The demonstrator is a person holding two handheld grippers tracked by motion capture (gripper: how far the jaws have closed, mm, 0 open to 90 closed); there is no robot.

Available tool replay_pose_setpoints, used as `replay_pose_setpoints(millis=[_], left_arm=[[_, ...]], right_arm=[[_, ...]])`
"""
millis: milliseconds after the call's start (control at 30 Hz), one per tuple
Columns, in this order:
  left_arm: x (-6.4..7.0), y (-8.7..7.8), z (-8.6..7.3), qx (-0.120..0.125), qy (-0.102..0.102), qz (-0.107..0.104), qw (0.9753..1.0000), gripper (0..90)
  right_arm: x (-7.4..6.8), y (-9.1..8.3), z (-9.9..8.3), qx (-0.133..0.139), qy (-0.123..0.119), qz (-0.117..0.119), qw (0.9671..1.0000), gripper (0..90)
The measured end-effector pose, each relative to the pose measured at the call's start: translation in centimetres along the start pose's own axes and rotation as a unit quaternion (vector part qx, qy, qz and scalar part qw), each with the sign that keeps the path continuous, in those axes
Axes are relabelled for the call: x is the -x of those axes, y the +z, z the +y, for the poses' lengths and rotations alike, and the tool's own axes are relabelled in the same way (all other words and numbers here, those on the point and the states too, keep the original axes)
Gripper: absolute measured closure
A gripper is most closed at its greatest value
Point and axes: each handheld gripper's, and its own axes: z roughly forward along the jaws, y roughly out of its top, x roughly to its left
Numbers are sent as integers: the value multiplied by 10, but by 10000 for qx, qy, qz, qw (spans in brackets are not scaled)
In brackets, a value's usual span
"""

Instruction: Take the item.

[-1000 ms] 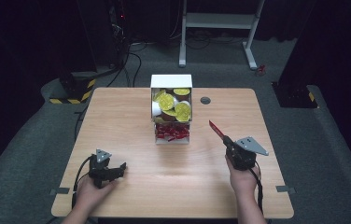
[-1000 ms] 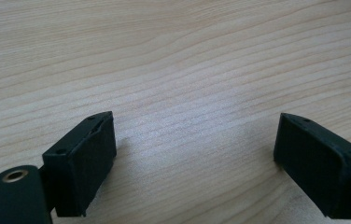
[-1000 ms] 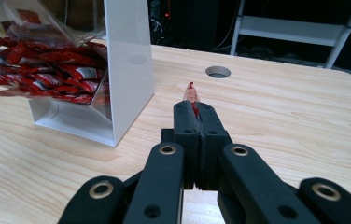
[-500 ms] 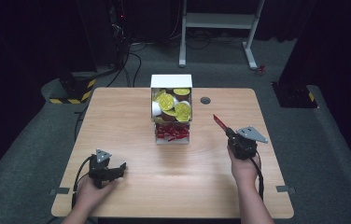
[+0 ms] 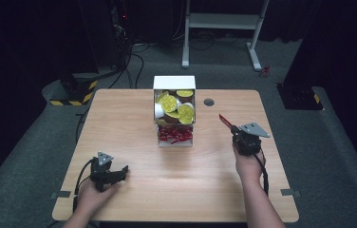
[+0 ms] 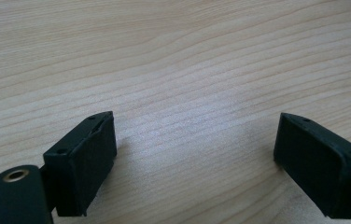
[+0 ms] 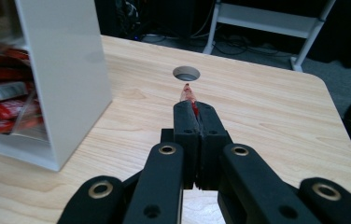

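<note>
Red and thin, a sachet (image 5: pixel 224 121) sticks out from the closed tips of the right tool (image 5: pixel 233 128), right of the centre in the high view. In the right gripper view the two black jaws press together on the red sachet (image 7: pixel 188 95), and its point aims at the round cable hole (image 7: pixel 186 73) in the wooden counter (image 7: pixel 267 116).

Compared with one second ago, the right hand (image 5: pixel 248 164) has moved a little to the right and upward in the high view, so the sachet is now farther from the white dispenser box (image 5: pixel 174 83). The sachet is in the air above the counter and touches nothing else. I judge that the picking step is finished and that the sachet is being carried away from the box, though the pictures do not show where it should go.

The box stands in the upper middle of the high view. Its upper part holds yellow-lidded cups (image 5: pixel 174 105) and its lower tray holds more red sachets (image 5: pixel 174 136). In the right gripper view the white wall of the box (image 7: pixel 64 70) fills the upper left, with the sachets (image 7: pixel 1 105) behind it.

The left tool (image 5: pixel 119 172) rests at the lower left of the high view and has not moved. Its jaws stand wide apart over bare wood (image 6: pixel 178 70) and hold nothing.
</note>
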Motion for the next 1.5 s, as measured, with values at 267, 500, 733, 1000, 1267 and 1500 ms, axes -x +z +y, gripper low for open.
replay_pose_setpoints(millis=[267, 500, 733, 1000, 1267, 1500], left_arm=[[0, 0, 0, -2, 0, 1, 10000, 135], [0, 0, 0, -1, -2, 1, 10000, 135], [0, 0, 0, -1, -2, -3, 10000, 135], [0, 0, 0, 0, -3, -3, 10000, 135], [0, 0, 0, 0, -2, -4, 10000, 135], [0, 0, 0, 0, -3, -5, 10000, 135]], right_arm=[[0, 22, -1, -304, -151, -164, 9993, 891], [6, 37, -5, -542, -99, -332, 9979, 889], [7, 43, -10, -665, -21, -281, 9974, 883], [3, 49, -19, -834, -44, -268, 9961, 882], [-2, 55, -31, -994, -38, -245, 9947, 880], [-6, 60, -42, -1138, -51, -223, 9932, 874]])
